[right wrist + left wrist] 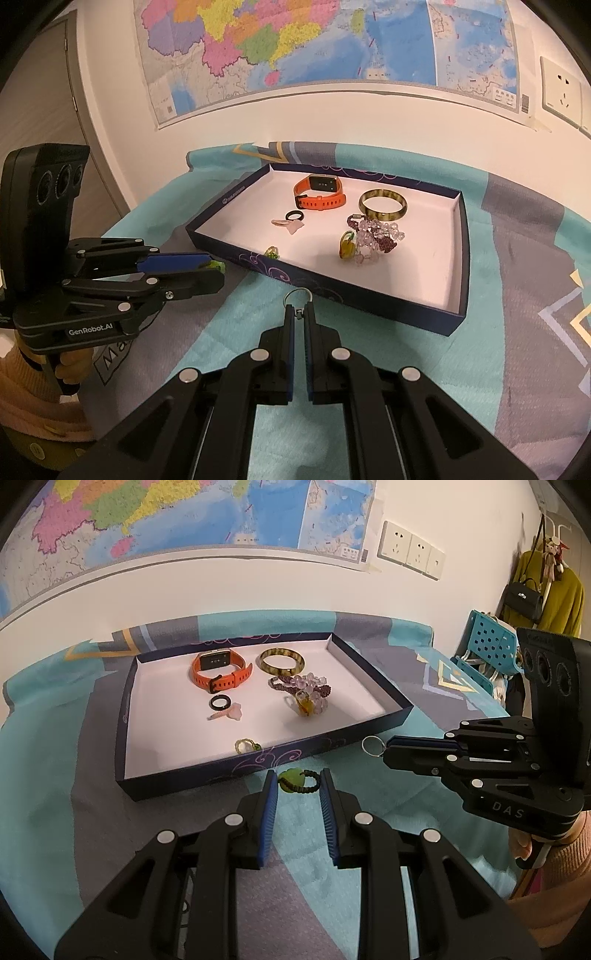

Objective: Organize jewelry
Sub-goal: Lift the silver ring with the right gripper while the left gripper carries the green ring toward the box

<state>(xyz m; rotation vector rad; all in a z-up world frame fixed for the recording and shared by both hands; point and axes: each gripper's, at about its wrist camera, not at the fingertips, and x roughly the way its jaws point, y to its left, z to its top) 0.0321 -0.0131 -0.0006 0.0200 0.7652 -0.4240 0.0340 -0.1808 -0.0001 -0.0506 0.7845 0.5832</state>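
Observation:
A dark blue tray [229, 766] [334, 308] with a white floor holds an orange watch [221, 672] [320, 192], a mottled bangle [281, 661] [382, 205], a purple bead bracelet [303, 686] [376, 236], a black ring [220, 702] [294, 215], a pink charm [229, 712] and a small green ring [246, 746] [271, 252]. My left gripper [298, 783] [212, 266] is open around a green jade ring [295, 781] lying on the cloth before the tray. My right gripper [299, 308] [384, 746] is shut on a silver ring [297, 294] [372, 746] near the tray's front wall.
The table is covered by a teal and grey cloth [74, 760]. A map [295, 48] and wall sockets [410, 550] are on the wall behind. A blue perforated chair [487, 642] and hanging clothes stand at the right.

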